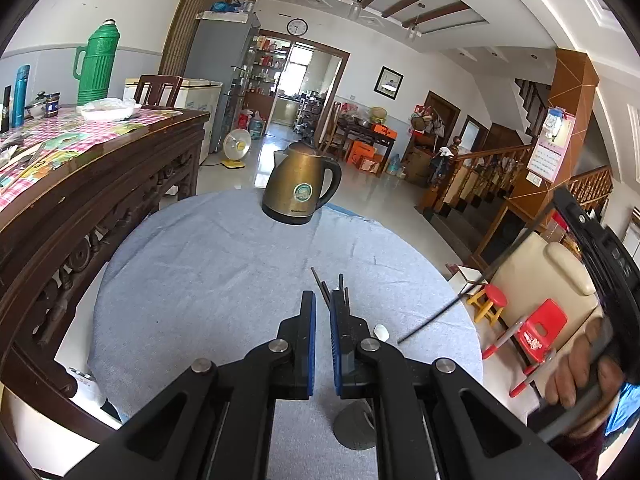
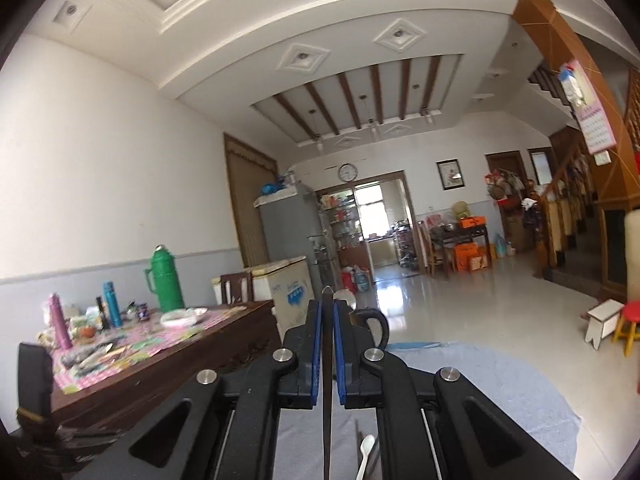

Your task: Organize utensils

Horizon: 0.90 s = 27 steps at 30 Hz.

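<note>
Right gripper (image 2: 328, 312) nearest the lens: blue-padded fingers (image 2: 316, 344) pinched narrow on one dark chopstick (image 2: 327, 380), which runs through the pads, tip just past them, tail trailing down toward the camera. In the left view the same chopstick (image 1: 440, 314) hangs high off the bench's right edge, held in the person's hand (image 1: 580, 376). Left gripper (image 1: 323, 300) shut, fingers nearly together; whether they pinch anything cannot be told. Remaining dark chopsticks (image 1: 322, 286) lie on the blue-grey bench cloth (image 1: 200, 272) just beyond it, a white spoon (image 1: 381, 332) beside them. Brass kettle (image 1: 300, 184) stands at the far edge, sticks already inside. Risks, as judged: thin stick pivots or slips in the pads; long tail catches the kettle rim on entry; a nudge tips the kettle.
</note>
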Tool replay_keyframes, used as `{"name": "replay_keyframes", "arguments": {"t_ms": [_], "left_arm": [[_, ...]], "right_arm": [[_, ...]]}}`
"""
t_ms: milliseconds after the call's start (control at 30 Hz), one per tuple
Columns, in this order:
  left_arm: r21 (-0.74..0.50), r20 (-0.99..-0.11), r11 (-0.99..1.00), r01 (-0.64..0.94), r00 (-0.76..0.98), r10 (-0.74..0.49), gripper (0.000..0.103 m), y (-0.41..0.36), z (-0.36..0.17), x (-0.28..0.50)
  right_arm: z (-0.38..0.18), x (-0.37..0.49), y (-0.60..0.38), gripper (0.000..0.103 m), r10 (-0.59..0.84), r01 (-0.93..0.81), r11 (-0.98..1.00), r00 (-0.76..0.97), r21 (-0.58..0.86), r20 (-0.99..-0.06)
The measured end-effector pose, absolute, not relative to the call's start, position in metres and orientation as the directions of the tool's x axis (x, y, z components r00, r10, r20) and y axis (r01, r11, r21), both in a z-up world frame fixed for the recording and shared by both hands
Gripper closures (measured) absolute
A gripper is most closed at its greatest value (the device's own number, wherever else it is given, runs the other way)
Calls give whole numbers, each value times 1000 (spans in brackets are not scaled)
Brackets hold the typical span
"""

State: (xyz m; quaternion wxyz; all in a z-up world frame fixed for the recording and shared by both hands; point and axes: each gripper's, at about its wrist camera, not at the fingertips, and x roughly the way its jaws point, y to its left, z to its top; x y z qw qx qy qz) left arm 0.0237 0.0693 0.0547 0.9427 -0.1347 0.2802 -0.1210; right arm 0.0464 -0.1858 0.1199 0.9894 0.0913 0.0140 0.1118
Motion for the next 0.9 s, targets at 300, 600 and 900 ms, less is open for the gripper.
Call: {"name": "replay_keyframes", "arguments": {"t_ms": [300,600,900], "left_arm": [[-319,-499,938,134,818,-287,93,66,54,23],[-274,-466,958,89,859,-213,52,68,57,16],[-301,-459,953,36,870,-178,46,83,54,18]], "right_arm": [[68,38,-171,96,279,-241,955,929,172,-244],[34,31,-240,54,236,-133,919,940,372,-246],[-8,39,-317,54,112,100,853,923,512,-368]]}}
